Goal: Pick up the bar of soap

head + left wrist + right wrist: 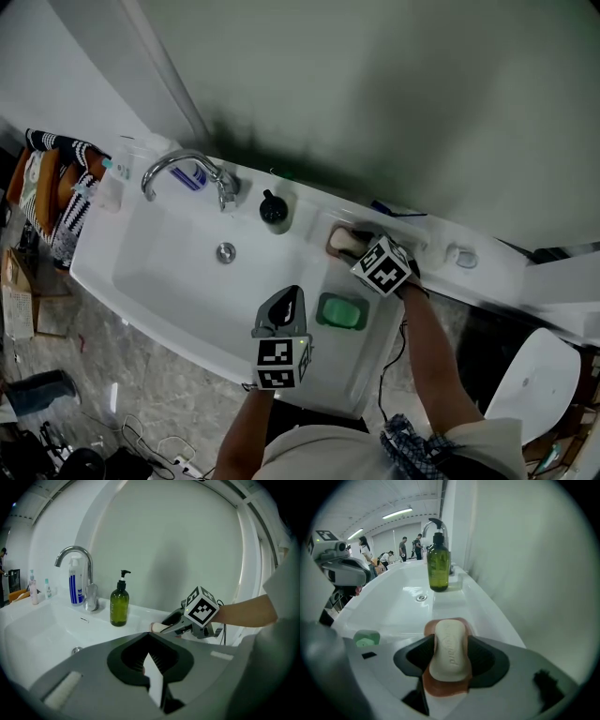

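A cream bar of soap (449,651) lies on a brown dish (440,689) on the sink's back ledge, and shows small in the head view (345,240). My right gripper (449,641) is lowered over it, its black jaws open on either side of the bar, which still rests on the dish. From above, that gripper (361,246) shows under its marker cube. My left gripper (289,295) hovers over the sink's front right corner, its jaws meeting in a point with nothing held. In its own view, the left gripper (150,639) aims at the right gripper (165,626).
A green soap dish (341,312) sits on the ledge between the grippers. A dark green pump bottle (274,208) stands behind the white basin (169,272), beside the chrome faucet (183,167) and a blue-and-white bottle (192,176). A white chair (539,380) stands at the right.
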The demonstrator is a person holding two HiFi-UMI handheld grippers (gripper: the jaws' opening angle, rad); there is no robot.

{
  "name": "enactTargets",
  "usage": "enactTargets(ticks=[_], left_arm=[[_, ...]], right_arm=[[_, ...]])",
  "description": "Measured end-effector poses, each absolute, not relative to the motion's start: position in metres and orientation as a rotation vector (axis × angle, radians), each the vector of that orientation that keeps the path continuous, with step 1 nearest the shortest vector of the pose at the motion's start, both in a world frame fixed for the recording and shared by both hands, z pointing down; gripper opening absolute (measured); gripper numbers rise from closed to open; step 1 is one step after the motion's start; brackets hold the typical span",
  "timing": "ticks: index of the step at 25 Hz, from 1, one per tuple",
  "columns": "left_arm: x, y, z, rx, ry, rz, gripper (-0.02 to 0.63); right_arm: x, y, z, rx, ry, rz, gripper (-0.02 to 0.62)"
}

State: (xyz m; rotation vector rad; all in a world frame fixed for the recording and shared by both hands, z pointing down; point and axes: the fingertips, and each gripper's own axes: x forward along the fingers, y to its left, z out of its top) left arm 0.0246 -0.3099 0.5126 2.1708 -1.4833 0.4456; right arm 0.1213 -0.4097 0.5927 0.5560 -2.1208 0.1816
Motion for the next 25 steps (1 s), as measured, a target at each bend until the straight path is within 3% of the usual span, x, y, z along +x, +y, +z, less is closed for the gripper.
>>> enactTargets(ticks=[25], left_arm=[[0.021, -0.314, 0.501, 2.175, -1.504, 0.400, 0.008]], right_arm=[[0.122, -0.419, 0.609, 0.513, -1.993, 0.372, 0.215]])
